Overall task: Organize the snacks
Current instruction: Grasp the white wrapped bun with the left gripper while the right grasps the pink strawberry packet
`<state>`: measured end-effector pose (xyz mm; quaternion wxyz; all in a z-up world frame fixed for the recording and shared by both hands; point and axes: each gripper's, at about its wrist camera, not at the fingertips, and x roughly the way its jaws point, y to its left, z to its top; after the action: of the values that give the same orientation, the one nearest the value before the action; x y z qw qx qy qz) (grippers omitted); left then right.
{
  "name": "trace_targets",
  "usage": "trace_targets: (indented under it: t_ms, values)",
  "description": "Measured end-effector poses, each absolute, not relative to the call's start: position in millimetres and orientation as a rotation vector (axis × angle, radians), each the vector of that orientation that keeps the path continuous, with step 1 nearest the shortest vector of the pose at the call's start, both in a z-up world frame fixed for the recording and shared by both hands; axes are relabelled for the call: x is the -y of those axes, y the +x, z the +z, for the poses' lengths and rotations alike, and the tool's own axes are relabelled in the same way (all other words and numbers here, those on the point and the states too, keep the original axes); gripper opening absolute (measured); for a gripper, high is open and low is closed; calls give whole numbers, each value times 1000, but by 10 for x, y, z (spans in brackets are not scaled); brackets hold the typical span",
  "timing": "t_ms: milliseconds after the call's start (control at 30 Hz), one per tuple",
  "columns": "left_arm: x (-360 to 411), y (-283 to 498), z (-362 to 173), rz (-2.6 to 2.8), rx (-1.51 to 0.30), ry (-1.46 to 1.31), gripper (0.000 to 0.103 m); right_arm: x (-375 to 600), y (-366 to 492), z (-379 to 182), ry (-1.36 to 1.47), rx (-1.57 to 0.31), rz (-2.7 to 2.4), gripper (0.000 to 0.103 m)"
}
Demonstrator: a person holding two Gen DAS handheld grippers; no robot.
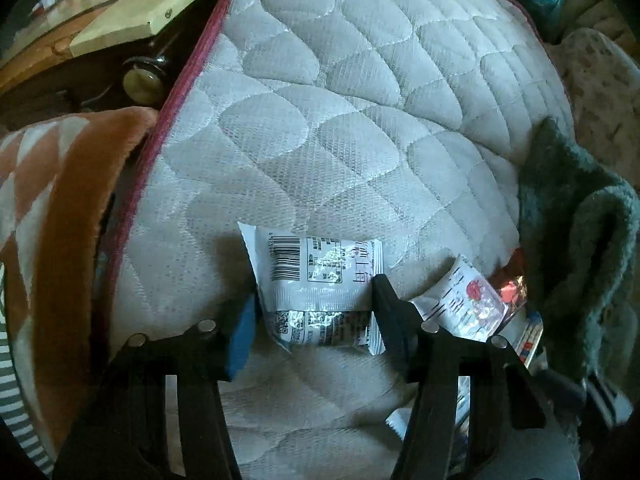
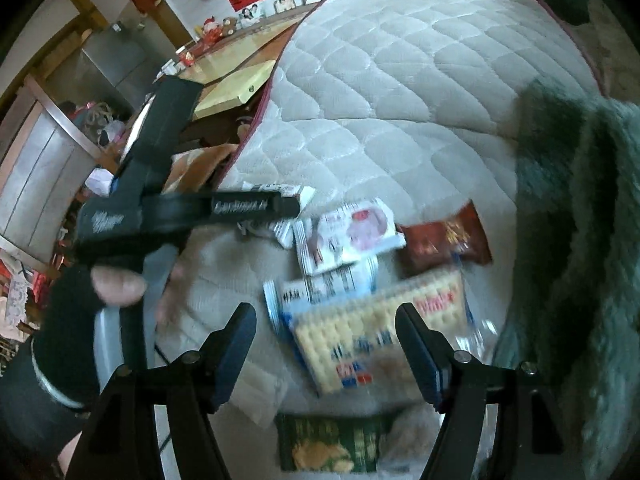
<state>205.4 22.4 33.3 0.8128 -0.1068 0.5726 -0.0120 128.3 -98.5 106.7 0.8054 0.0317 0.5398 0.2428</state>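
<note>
A white snack packet with a barcode (image 1: 316, 280) lies on the quilted mattress (image 1: 360, 120), and my left gripper (image 1: 316, 316) has its fingers on both sides of it, pressing its edges. In the right wrist view the left gripper's body (image 2: 180, 208) reaches over the same packet (image 2: 288, 192). My right gripper (image 2: 326, 344) is open above a cracker pack (image 2: 380, 336). Beside it lie a white packet with a pink picture (image 2: 352, 236), a blue-white packet (image 2: 320, 284), a dark red packet (image 2: 444, 244) and a green packet (image 2: 332, 444).
A grey-green fuzzy blanket (image 2: 580, 240) lies bunched along the right of the mattress. An orange-and-white patterned blanket (image 1: 52, 220) hangs off the left. A wooden table (image 1: 80, 28) with small red items stands beyond the mattress's red-trimmed edge (image 1: 188, 80).
</note>
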Motion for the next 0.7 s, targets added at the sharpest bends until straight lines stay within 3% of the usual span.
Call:
trace_targets:
  t_ms: [333,700]
  values:
    - [-667,1745,520,4,-1178,-258,53,659,1987,688,78,-1319,498,71]
    - [-798,1622,469,18,-1172,-309,53,339,2214,684,24,-1241,438,72]
